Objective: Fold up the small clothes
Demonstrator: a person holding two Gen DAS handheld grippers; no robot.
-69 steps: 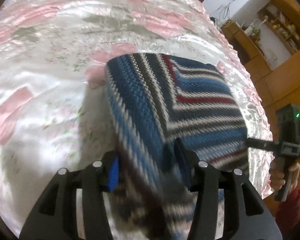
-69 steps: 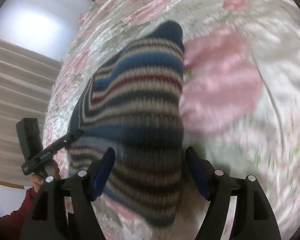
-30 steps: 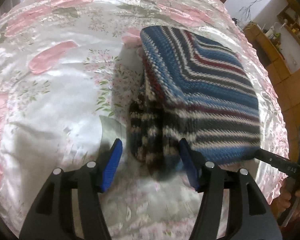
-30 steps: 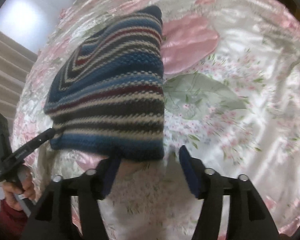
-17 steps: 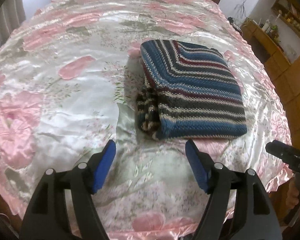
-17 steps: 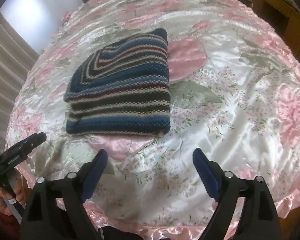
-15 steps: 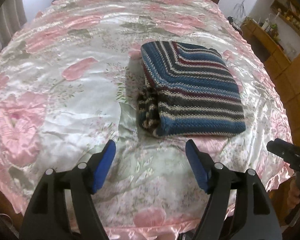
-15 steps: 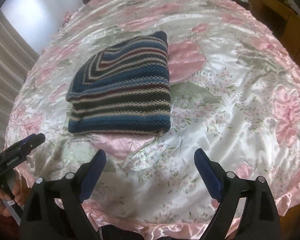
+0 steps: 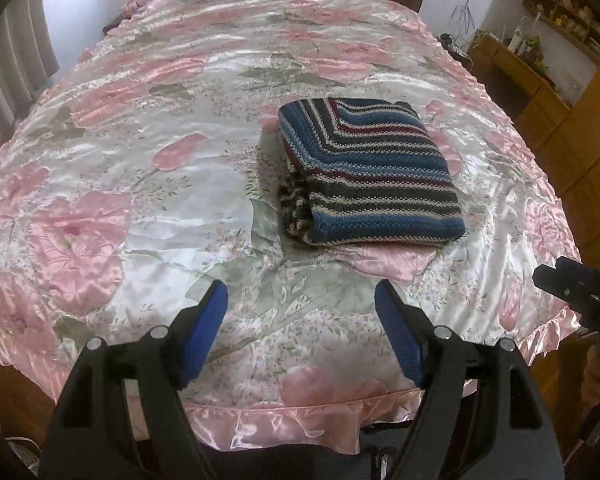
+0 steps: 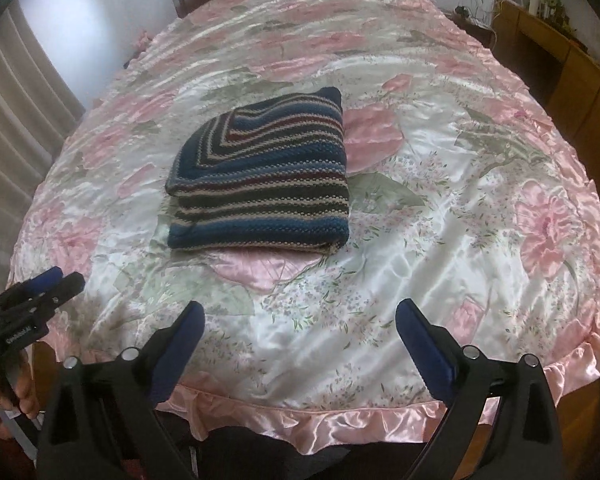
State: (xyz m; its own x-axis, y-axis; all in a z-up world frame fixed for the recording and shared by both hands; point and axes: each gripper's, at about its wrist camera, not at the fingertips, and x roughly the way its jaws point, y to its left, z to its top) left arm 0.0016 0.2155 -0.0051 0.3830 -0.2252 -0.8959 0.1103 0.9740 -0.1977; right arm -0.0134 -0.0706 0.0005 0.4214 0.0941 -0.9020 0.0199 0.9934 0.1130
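The left gripper (image 9: 301, 295) hangs above the near edge of the bed (image 9: 100, 152), its blue-padded fingers (image 9: 204, 328) spread wide and holding nothing. A person's hand (image 10: 4, 404) grips its handle low at the bed's corner. The folded striped sweater (image 9: 368, 172) lies flat on the pink floral bedspread, well apart from both tools. The right gripper (image 10: 300, 318) hovers level over the ruffled hem, fingers (image 10: 424, 352) likewise parted and empty; its holding hand (image 9: 594, 380) is dim, probably wrapped around the grip.
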